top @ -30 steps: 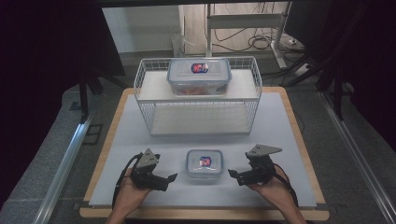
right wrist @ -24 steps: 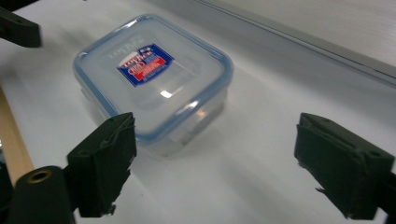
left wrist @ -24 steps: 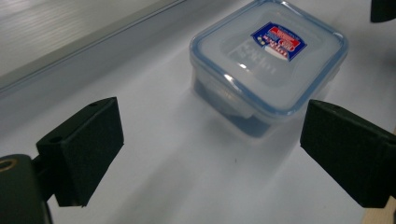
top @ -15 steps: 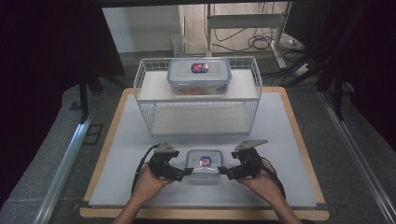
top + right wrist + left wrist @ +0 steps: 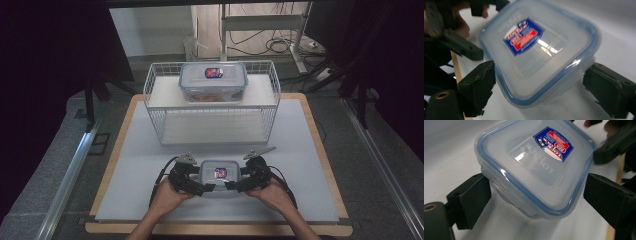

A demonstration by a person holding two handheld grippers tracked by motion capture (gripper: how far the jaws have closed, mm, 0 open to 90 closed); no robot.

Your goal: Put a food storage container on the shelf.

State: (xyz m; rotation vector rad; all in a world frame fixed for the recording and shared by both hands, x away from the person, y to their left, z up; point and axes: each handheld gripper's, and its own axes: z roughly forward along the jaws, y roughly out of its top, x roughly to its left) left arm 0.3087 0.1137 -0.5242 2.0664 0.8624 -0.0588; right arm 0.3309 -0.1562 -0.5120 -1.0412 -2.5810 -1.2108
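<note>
A small clear container (image 5: 219, 173) with a blue-rimmed lid and a red and blue label rests near the front of the white table (image 5: 140, 165). My left gripper (image 5: 202, 189) straddles its left end. In the left gripper view its pads (image 5: 475, 201) lie against the container (image 5: 536, 167); the jaws have just been closing on it. My right gripper (image 5: 234, 186) straddles the right end. Its pads (image 5: 480, 87) touch both sides of the container (image 5: 541, 52), and the jaws have just eased slightly apart. A larger lidded container (image 5: 213, 81) sits on top of the white wire rack (image 5: 215, 117).
The wire rack stands at the middle back of the table, its lower shelf bare. The table's wooden edge (image 5: 220, 230) runs just behind the person's hands. Metal rails (image 5: 65, 185) flank the table on the floor.
Both grippers have moved inward from either side of the small container and now bracket it. The container itself has stayed where it was.
</note>
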